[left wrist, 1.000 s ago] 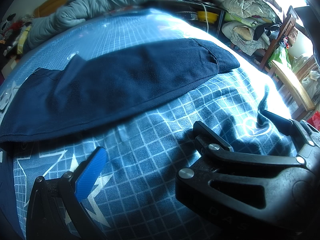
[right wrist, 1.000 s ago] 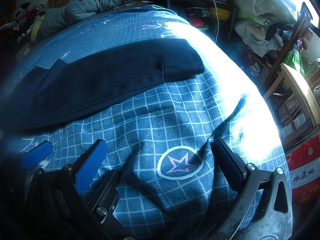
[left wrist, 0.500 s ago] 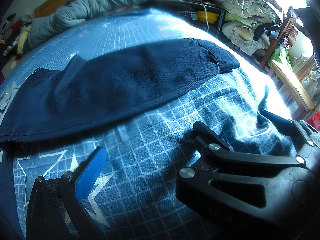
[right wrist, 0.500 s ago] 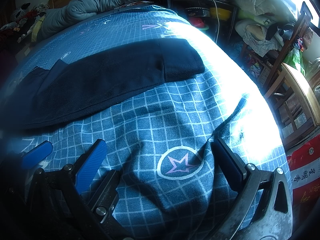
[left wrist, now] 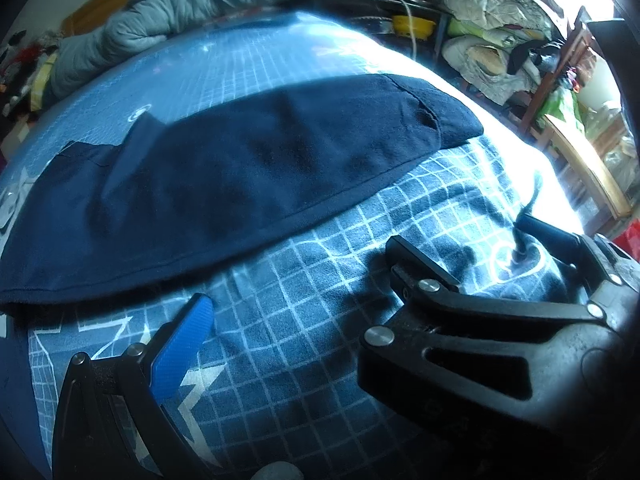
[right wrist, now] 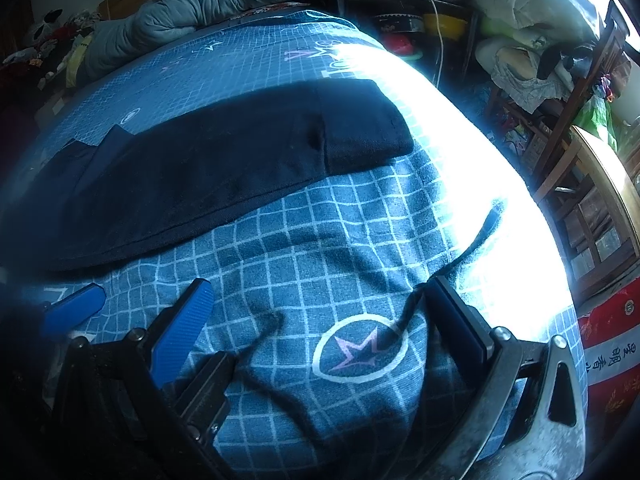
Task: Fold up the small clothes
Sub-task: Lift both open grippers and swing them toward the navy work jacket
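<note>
Nothing has shifted since a second ago. My left hand-held gripper (left wrist: 296, 276) still rests low over the bed (left wrist: 288, 344), its jaws spread wide with only the blue grid-patterned sheet between them. The navy garment (left wrist: 248, 168) lies flat just ahead of both tools, stretching from far left to the sunlit right, untouched and in the same spot as before. To the right, my right hand-held gripper (right wrist: 320, 300) likewise stays open and empty, straddling a wrinkled star print (right wrist: 356, 354) on the sheet. Ahead, past the garment, a grey quilt (right wrist: 208, 4) is bundled.
</note>
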